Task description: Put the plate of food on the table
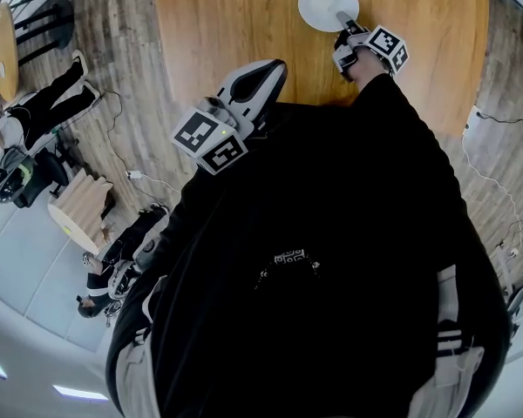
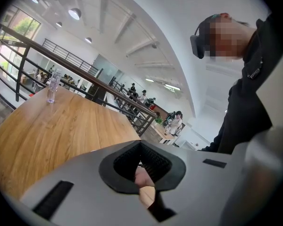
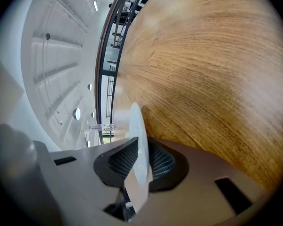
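Note:
A white plate (image 1: 325, 3) lies low over the far part of the wooden table (image 1: 218, 24); its top looks bare. My right gripper (image 1: 343, 24) is shut on the plate's near rim. In the right gripper view the plate (image 3: 137, 135) shows edge-on, pinched between the two black ribbed pads (image 3: 162, 161) of that gripper (image 3: 139, 157). My left gripper (image 1: 273, 70) hangs by my chest over the table's near edge, away from the plate. In its own view the left gripper (image 2: 140, 160) has its pads drawn together with nothing held between them.
A clear glass (image 2: 52, 87) stands at the far end of the table beside a metal railing (image 2: 85, 76). On the floor to the left are seated people (image 1: 44, 103), a round table (image 1: 2, 42) and a small wooden table (image 1: 77, 207). A cable (image 1: 492, 181) lies on the right.

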The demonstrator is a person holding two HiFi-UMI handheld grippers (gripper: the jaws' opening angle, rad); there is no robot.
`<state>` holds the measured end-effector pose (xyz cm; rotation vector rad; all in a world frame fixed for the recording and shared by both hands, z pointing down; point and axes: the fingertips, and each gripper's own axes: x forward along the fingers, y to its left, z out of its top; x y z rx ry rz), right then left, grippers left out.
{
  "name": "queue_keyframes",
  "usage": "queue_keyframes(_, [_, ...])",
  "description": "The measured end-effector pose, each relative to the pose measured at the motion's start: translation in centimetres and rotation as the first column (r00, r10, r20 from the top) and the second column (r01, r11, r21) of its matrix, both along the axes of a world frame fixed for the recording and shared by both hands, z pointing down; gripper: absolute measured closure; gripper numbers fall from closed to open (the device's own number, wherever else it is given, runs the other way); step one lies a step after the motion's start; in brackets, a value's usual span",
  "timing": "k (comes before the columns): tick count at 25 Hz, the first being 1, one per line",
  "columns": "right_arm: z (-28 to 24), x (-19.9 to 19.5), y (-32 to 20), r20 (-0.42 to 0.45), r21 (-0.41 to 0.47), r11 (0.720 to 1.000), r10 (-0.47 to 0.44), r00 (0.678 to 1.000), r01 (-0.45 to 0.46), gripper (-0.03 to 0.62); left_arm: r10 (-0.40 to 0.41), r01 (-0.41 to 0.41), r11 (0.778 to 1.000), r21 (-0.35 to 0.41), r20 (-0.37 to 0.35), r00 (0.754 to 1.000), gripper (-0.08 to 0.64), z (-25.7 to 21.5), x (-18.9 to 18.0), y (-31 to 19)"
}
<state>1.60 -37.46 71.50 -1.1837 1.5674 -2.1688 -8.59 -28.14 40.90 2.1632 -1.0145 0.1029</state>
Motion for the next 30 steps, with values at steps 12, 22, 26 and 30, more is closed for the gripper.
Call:
queue_keyframes(12, [-0.7, 1.3, 0.2, -0.123, -0.007, 0.999, -0.050, 0.991, 0.050, 0.403, 0.010, -0.009, 1.000, 0.024, -0.034, 0.999, 0.554, -1.2, 0.5, 0.0])
queue_keyframes(22, [-2.4, 2.0, 0.5, -0.288, 0.025, 0.990, -0.126, 0.949, 0.139, 0.308, 0.021, -0.018, 0.998, 0.067, -0.052, 0.998, 0.554, -2.4, 0.4, 0.7])
queue_keyframes(26, [-2.7, 2.1, 0.3, -0.323, 0.022, 0.989, -0.134, 0.937, 0.149, 0.299, 0.024, -0.018, 0.997, 0.078, -0.068, 0.997, 0.554, -2.5, 0.0, 0.5])
queue_keyframes(30, [-1.5, 2.9, 1.4, -0.359, -0.021, 0.987, -0.158, 0.920, 0.161, 0.287, 0.034, -0.027, 0.996, 0.086, -0.078, 0.996, 0.554, -2.9, -0.3, 0.7])
